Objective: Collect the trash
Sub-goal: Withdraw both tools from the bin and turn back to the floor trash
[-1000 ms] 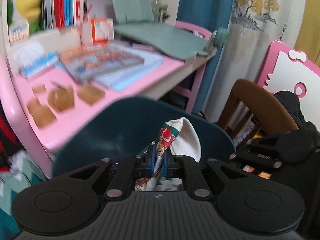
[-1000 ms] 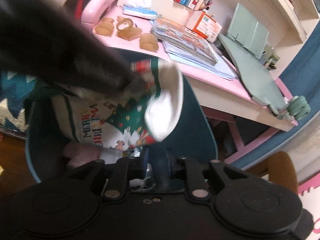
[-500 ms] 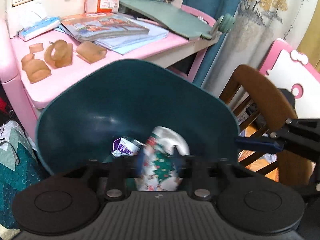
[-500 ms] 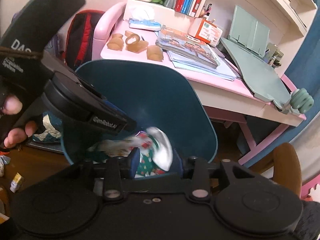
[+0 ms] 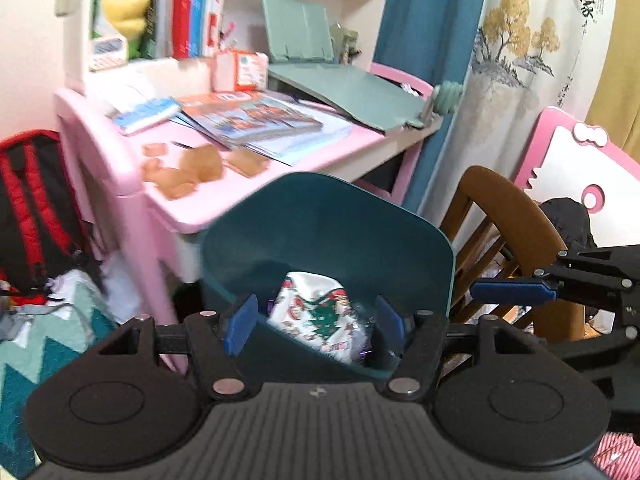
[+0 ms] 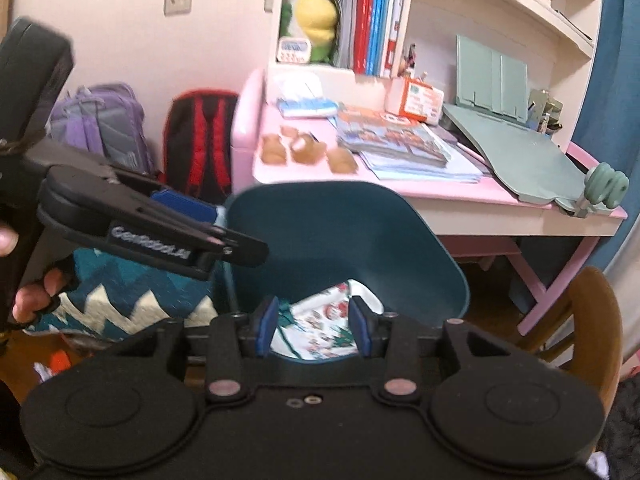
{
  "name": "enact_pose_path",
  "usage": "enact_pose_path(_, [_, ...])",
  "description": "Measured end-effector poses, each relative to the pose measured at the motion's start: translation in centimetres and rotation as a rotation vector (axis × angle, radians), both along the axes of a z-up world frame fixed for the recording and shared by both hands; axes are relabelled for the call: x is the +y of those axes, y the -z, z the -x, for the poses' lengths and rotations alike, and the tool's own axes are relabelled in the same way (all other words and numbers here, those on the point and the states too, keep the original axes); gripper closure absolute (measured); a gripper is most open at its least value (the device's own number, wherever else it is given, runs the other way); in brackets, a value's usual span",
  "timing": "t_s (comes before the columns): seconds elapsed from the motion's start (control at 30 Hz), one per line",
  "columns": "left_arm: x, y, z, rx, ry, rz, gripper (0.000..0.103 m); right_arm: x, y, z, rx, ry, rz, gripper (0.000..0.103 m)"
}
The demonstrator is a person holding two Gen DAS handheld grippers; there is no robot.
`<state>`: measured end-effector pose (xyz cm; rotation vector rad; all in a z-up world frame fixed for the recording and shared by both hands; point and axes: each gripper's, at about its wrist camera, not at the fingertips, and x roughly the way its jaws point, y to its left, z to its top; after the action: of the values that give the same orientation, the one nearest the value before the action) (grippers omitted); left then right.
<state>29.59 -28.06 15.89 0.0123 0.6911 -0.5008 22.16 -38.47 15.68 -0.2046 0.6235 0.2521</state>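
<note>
A white Christmas-print bag [image 5: 316, 316] lies crumpled inside the dark teal bin [image 5: 320, 220], which stands in front of the pink desk. My left gripper [image 5: 315, 330] hovers just above the bin's near rim. Its jaws are opening, and the bag lies below them, untouched. In the right wrist view the same bag [image 6: 320, 332] lies in the bin [image 6: 340, 232]. My right gripper [image 6: 313, 326] is over it, jaws also opening, with nothing pressed between the pads. The left tool's fingers [image 6: 180, 206] reach in from the left, held by a hand [image 6: 36, 296].
The pink desk [image 6: 460, 196] behind the bin carries books [image 6: 392, 136], several brown scraps [image 6: 308, 152] and a green folding stand [image 6: 516, 148]. A red-black backpack [image 6: 200, 140] and a purple one [image 6: 104, 120] lean at the wall. A wooden chair [image 5: 516, 216] stands right of the bin, with a zigzag quilt [image 6: 120, 292] left of it.
Both grippers were shut on the Christmas bag above the bin. They have since let go and spread their jaws. The bag has dropped into the bin, and both grippers have drawn back and up.
</note>
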Motion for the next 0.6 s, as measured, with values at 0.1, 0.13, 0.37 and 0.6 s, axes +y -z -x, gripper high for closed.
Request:
enact_pose_path(0.1, [2.2, -0.7, 1.9, -0.026, -0.02, -0.005, 0.038, 1.2, -0.5, 1.1, -0.01, -0.025, -0.046, 0.064])
enact_pose_path(0.13, [2.9, -1.0, 2.5, -0.034, -0.029, -0.007, 0.038, 1.6, -0.6, 1.4, -0.013, -0.035, -0.056, 0.063])
enact_pose_path(0.37, [9.0, -1.6, 6.8, -0.076, -0.116, -0.027, 0.032, 6.8, -0.8, 3.8, -0.044, -0.13, -0.122, 0.062])
enact_pose_path(0.6, [16.0, -0.7, 10.2, -0.083, -0.223, -0.047, 0.022, 13.1, 0.8, 4.5, -0.017, -0.249, -0.167, 0.061])
